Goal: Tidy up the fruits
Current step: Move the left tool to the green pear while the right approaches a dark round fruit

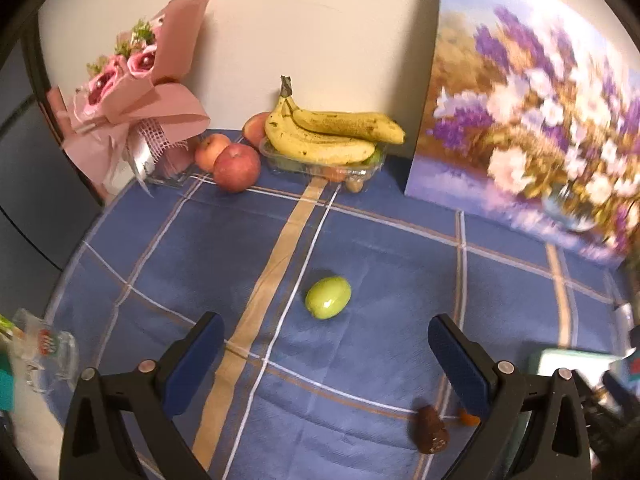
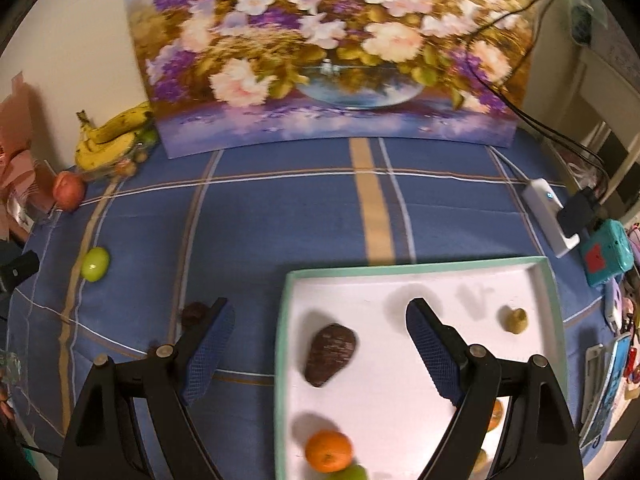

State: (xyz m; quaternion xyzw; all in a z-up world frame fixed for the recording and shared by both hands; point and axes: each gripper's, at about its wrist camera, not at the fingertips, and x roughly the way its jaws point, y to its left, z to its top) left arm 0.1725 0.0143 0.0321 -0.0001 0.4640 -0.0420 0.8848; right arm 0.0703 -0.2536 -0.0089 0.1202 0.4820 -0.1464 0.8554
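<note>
left gripper (image 1: 324, 344): wide open, nothing between the blue pads, hanging over the blue plaid tablecloth (image 1: 380, 248)

right gripper (image 2: 320, 320): also spread open and empty, parked over the near-left corner of the white tray (image 2: 420, 270)

green fruit (image 1: 328, 297): loose on the cloth, dead ahead of the left gripper and just past its fingertips, pretty much centered in the gap. In the right wrist view the same fruit (image 2: 95, 263) sits way off to the left, well apart from that claw

nearer arm: left, easily

long axis: it's a slightly oval fruit, lying tilted, high end to the right in the left view, so roughly across the fingers' line. My guess is the jaws would close across the longer dimension unless the wrist turns a bit

tray contents: dark brown fruit (image 2: 331, 354), orange (image 2: 329, 451), a small yellowish one (image 2: 515, 320), plus bits of more at the bottom edge I can't make out

still loose: dark fruit (image 1: 432, 430) near the left gripper's right finger, touching nothing

back corner: bananas (image 1: 332, 132) on a clear plastic box, 2 or 3 apples (image 1: 237, 168) beside it

next move, I reckon: straight push forward and down, then squeeze. Smooth round skin, could roll or pop out
</note>
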